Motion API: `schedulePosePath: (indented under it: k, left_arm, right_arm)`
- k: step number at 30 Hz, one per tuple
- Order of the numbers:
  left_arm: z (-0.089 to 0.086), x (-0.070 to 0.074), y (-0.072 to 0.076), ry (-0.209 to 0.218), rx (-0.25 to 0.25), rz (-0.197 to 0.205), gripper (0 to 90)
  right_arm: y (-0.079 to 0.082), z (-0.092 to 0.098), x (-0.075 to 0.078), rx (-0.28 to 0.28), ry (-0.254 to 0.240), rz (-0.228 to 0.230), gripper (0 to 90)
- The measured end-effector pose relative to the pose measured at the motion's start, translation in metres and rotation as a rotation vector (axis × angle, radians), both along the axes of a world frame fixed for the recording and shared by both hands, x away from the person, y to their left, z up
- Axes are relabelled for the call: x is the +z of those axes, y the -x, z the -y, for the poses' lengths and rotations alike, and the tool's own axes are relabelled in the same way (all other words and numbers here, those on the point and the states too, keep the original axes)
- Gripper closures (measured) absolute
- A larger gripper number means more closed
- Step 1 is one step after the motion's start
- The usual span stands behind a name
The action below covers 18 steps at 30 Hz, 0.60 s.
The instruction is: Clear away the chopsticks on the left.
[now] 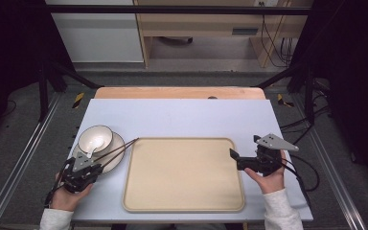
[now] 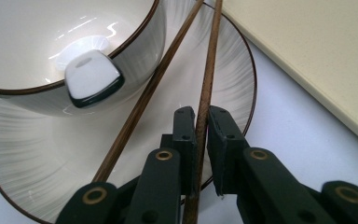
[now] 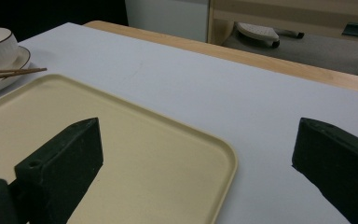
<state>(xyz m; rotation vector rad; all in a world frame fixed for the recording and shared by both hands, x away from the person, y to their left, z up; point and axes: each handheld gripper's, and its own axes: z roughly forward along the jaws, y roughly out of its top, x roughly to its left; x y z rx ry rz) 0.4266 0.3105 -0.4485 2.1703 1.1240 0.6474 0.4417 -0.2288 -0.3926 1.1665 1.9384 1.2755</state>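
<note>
Pale blue-grey covers the tabletop (image 1: 182, 117), and a wooden edge shows at its far side. On the left side of the tabletop stands a plate (image 1: 116, 143) with a dark rim, and on it sits a bowl (image 1: 96, 137) with a white spoon (image 2: 93, 77) resting inside. Two wooden chopsticks (image 1: 122, 148) lie across the plate, with their tips pointing toward the beige tray (image 1: 184, 175) in the middle.

From the left gripper view, the left gripper (image 2: 202, 122) is closed tightly on one chopstick (image 2: 206, 93), which passes between its two black jaws just over the near rim of the plate. The other chopstick (image 2: 144, 100) lies free beside it, close to the bowl.

On the right side, the right gripper (image 1: 234, 154) is held by a hand (image 1: 268, 177) at the right edge of the tray. Its jaws stand wide apart, one above the tray corner and one above the bare tabletop, and nothing is between them.
</note>
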Motion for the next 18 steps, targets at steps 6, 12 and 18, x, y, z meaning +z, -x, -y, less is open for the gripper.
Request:
schedulePosePath:
  k: [6,12,18]
  left_arm:
    - [0.0026,0.0006,-0.0005,0.013,0.025,-0.010,83.2]
    - [0.0051,0.0022,-0.0027,0.030,0.054,-0.007,75.6]
    - [0.0061,0.0020,-0.0094,0.067,0.065,-0.022,74.7]
  right_arm:
    - [0.0001,0.0001,-0.0001,0.006,0.000,-0.001,2.1]
    - [0.0004,0.0001,0.0002,0.008,-0.003,0.001,2.1]
    - [0.0009,0.0009,0.0008,0.013,-0.013,0.001,2.1]
